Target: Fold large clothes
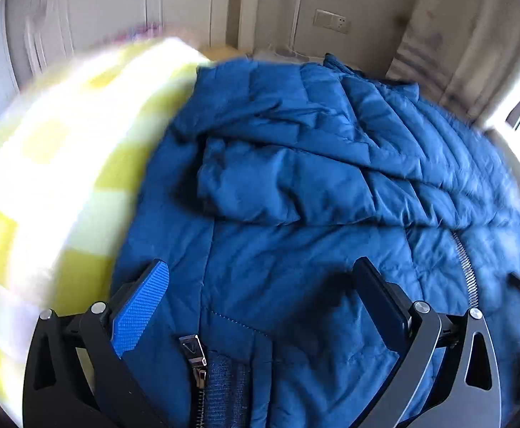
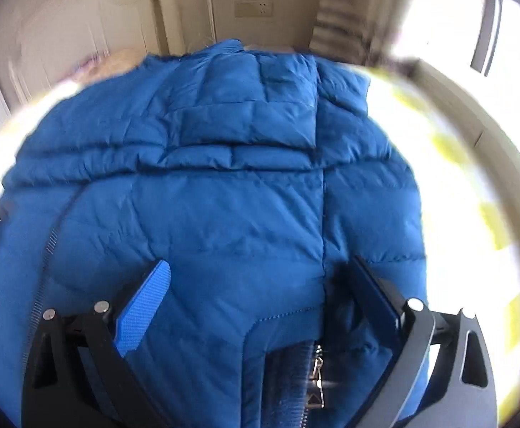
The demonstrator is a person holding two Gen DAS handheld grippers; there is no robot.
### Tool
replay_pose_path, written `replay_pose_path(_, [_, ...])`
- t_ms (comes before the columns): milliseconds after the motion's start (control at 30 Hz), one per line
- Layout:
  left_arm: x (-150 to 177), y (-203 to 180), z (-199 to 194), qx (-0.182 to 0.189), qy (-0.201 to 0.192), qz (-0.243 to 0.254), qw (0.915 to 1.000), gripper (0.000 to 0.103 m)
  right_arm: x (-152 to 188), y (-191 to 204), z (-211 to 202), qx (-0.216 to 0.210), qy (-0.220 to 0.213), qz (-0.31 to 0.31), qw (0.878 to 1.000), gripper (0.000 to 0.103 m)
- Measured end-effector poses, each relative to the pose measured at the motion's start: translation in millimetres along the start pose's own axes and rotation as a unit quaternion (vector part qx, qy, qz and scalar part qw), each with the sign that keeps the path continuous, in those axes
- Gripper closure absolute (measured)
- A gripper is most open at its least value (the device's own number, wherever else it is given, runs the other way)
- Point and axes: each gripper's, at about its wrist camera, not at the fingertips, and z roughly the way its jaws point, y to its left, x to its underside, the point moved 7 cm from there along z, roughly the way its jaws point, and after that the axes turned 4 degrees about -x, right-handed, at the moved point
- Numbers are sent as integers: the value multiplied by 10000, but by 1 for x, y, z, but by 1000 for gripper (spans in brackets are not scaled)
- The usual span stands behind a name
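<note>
On the bed's yellow-checked blanket point(image 1: 45, 185) lies the blue puffer jacket point(image 1: 295, 185), one sleeve already across its front. Both the left gripper point(image 1: 260, 285) and right gripper point(image 2: 256, 281) hover wide open, holding nothing. I'd say barely halfway; body folds remain.

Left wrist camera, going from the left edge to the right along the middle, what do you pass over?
Yellow-and-white checked blanket → blue puffer jacket → the jacket's zipper teeth near the right edge.
</note>
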Motion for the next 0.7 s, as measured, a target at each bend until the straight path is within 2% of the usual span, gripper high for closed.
replay_pose_path(67, [0,3,0,14,-1,-28,10000,4,-1,1,4,50,66,-84,9999,2])
replay_pose_path(200, [4,-6,2,-449,-15,423,9981,4,-2,5,10,134,155,-223,9995,2])
replay_pose_path(267, [7,-8,2,-571,-45,448,9974,4,-4,4,13,72,177,-294,9994,2])
replay_pose_path(467, [11,1,-7,-778,-62,27,9969,4,-12,5,19,-65,167,-681,9975,2])
replay_pose_path(633, [15,6,-13,-914,-106,-193,9956,4,-18,3,22,-209,144,-750,9969,2])
replay_pose_path(700, [18,7,-15,-865,-87,-208,9960,4,-19,2,23,-203,157,-766,9967,2])
